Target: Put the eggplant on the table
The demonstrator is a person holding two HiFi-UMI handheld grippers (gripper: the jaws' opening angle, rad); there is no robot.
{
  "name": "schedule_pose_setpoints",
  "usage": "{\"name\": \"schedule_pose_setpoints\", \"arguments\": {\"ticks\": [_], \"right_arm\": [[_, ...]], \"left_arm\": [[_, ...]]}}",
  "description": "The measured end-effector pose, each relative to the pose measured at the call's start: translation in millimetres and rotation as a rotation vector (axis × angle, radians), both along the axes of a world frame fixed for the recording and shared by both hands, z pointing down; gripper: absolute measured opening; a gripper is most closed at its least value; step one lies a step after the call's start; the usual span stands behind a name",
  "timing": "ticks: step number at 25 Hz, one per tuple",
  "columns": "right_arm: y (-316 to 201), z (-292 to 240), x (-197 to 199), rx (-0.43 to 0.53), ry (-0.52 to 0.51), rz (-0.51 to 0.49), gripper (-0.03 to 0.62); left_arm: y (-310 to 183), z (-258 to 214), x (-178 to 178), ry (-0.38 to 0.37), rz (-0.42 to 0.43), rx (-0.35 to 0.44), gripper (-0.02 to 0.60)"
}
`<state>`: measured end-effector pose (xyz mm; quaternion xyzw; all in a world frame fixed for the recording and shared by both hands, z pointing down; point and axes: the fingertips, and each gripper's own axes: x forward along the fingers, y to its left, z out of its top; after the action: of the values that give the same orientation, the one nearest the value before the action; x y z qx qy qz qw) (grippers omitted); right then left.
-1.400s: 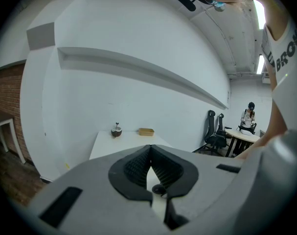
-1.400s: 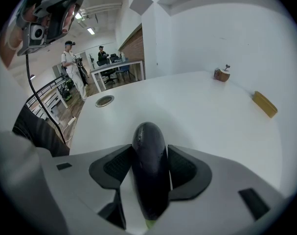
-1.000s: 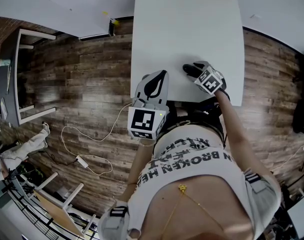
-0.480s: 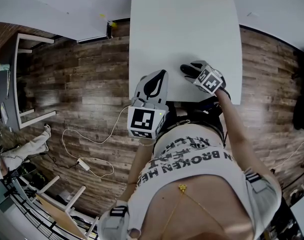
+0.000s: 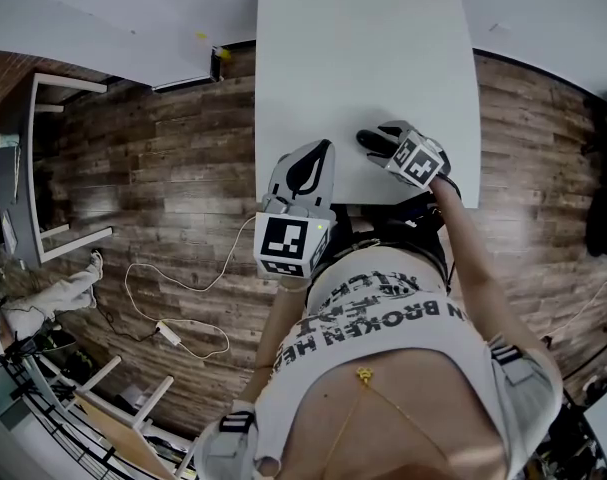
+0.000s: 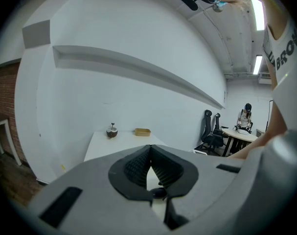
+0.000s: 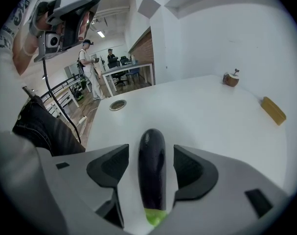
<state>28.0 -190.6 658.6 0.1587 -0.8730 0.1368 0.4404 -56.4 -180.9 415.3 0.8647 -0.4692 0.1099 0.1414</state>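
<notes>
Head view: my right gripper [image 5: 381, 142] is tipped down onto the tabletop [image 5: 363, 58], close to its near edge. The left gripper [image 5: 305, 173] hangs at the tabletop's near-left corner, out of the way.

Left gripper view: the fingers [image 6: 138, 166] are closed together on nothing, so I see no danger from that side unless I swing it across the tabletop.

Right gripper view: the eggplant [image 7: 152, 165] lies flat on the tabletop between my fingers [image 7: 109, 166]. They have just been opening and stand wide, with bare tabletop showing either side, so nothing is gripped. The green stem end sits tucked under the gripper body. If I pull back crookedly, a finger or the body could catch the eggplant. Being round, it could then roll towards the tabletop's near edge and drop off.
</notes>
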Motion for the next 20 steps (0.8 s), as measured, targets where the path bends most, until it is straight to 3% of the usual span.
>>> {"name": "schedule_pose_setpoints", "arguments": {"ticks": [5, 14, 20], "right_arm": [[4, -3, -1, 0.008, -0.004, -0.024, 0.258], [-4, -28, 0, 0.105, -0.022, -0.058, 0.253], [-8, -53, 4, 0.16, -0.04, -0.054, 0.118]], "left_arm": [[2, -1, 1, -0.001, 0.001, 0.004, 0.006], [1, 2, 4, -0.001, 0.0, 0.0, 0.006], [-1, 2, 9, 0.003, 0.014, 0.001, 0.006]]}}
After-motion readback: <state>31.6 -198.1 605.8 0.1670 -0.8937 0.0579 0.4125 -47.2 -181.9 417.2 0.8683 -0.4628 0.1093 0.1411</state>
